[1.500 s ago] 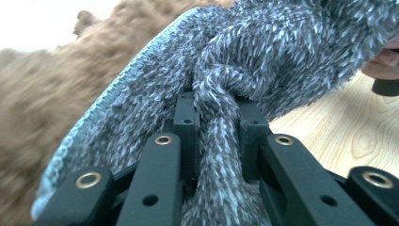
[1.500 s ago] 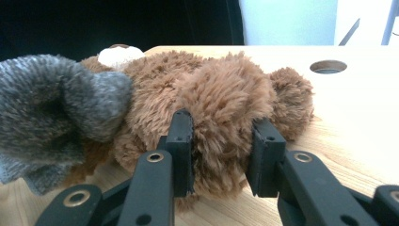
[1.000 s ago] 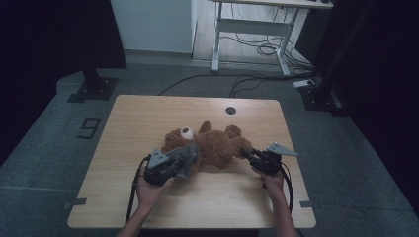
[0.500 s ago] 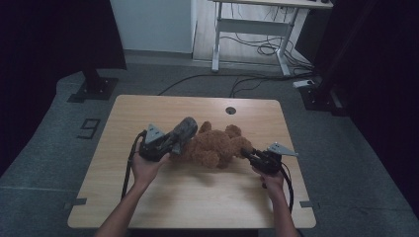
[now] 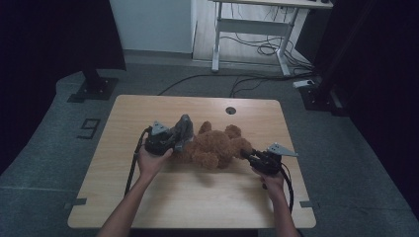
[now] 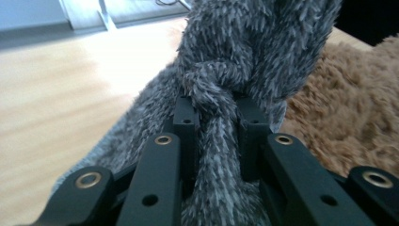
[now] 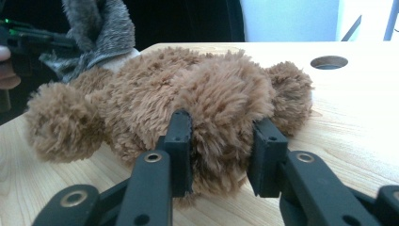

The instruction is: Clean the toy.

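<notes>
A brown teddy bear (image 5: 213, 148) lies on its side in the middle of the wooden table (image 5: 197, 197). A grey fuzzy scarf (image 5: 183, 128) is tied at its neck end. My left gripper (image 5: 179, 139) is shut on the scarf's knot (image 6: 212, 96), with the bear's fur (image 6: 348, 108) just to the right of it. My right gripper (image 7: 221, 136) holds one plush leg (image 7: 221, 108) of the bear at its other end. Its jaws have just been opening a little, but fur still fills the gap against both pads. The bear's head is hidden behind the scarf (image 7: 101, 28).
A round cable hole (image 5: 230, 110) sits near the table's far edge. Beyond the table stand a white desk frame (image 5: 252, 24), loose cables on the floor (image 5: 257, 49) and a black stand base (image 5: 94, 86). Bare wood lies left and in front of the bear.
My left gripper has moved away from the person toward the table's far side, pulling the scarf up with it. The bear's head end followed. The right hand stayed put.
</notes>
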